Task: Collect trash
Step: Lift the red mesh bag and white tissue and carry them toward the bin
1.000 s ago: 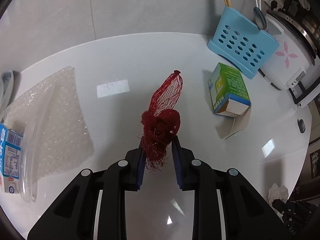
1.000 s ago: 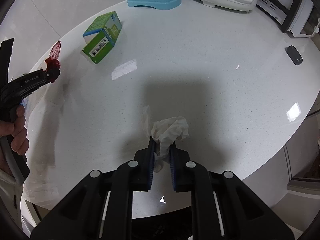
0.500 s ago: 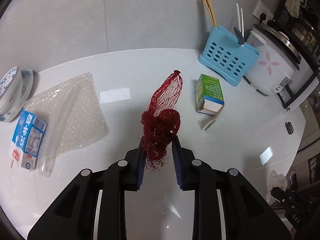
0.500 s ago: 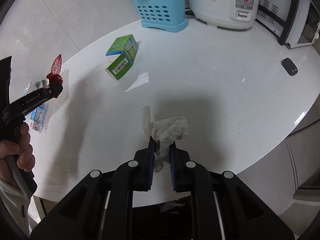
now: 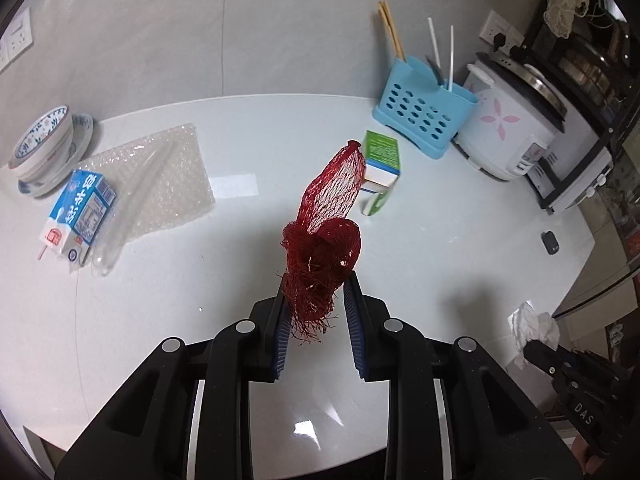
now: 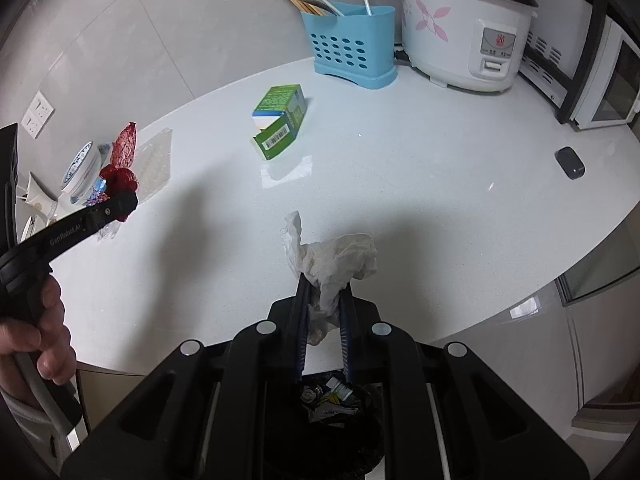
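Both hand-held grippers have lifted higher above the white counter (image 5: 240, 136) since a second ago, so bowls and a blue milk carton (image 5: 78, 216) now show at the left. Left hand-held gripper (image 5: 316, 308) is clamped on the bunched red mesh net (image 5: 324, 232), whose loose end stands up ahead of the pads. Right hand-held gripper (image 6: 324, 312) is pinched nearly closed on a crumpled white tissue (image 6: 336, 260), held above the counter's near edge, with a dark trash bin (image 6: 332, 400) (already holding scraps) below it. A green carton (image 6: 280, 120) lies on its side near the blue utensil holder (image 6: 352, 48).
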{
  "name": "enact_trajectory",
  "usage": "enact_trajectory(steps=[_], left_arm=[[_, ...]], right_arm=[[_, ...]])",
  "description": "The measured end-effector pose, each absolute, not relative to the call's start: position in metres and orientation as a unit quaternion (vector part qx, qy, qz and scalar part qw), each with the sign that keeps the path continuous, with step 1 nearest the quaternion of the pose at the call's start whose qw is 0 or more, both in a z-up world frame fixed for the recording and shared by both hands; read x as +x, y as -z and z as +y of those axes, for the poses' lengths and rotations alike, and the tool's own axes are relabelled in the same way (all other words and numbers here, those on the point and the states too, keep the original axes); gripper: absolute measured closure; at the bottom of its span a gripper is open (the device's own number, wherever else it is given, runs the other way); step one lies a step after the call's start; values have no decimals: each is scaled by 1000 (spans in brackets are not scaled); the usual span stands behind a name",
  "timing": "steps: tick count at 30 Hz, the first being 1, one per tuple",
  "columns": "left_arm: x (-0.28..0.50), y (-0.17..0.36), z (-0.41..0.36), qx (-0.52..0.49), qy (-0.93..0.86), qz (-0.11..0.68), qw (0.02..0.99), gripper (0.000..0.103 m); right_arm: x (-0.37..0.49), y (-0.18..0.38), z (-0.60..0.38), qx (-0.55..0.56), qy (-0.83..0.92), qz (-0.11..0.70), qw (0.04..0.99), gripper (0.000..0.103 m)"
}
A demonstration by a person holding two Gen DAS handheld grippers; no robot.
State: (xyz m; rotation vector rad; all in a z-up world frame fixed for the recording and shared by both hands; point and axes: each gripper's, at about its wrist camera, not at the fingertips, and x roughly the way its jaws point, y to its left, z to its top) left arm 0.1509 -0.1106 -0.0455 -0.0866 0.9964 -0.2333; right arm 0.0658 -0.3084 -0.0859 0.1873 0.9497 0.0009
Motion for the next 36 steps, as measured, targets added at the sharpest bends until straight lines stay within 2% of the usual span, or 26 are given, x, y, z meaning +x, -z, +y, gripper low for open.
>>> enact_trajectory(steps=[14,36], left_arm=[[80,24,-110,-64,118,469,873,78],[-21,21,-107,-82,132,471,868,78]], right_arm=[[28,56,-294,60,-35,430,900,91],[-31,67,-274,31,-73,424,902,91]])
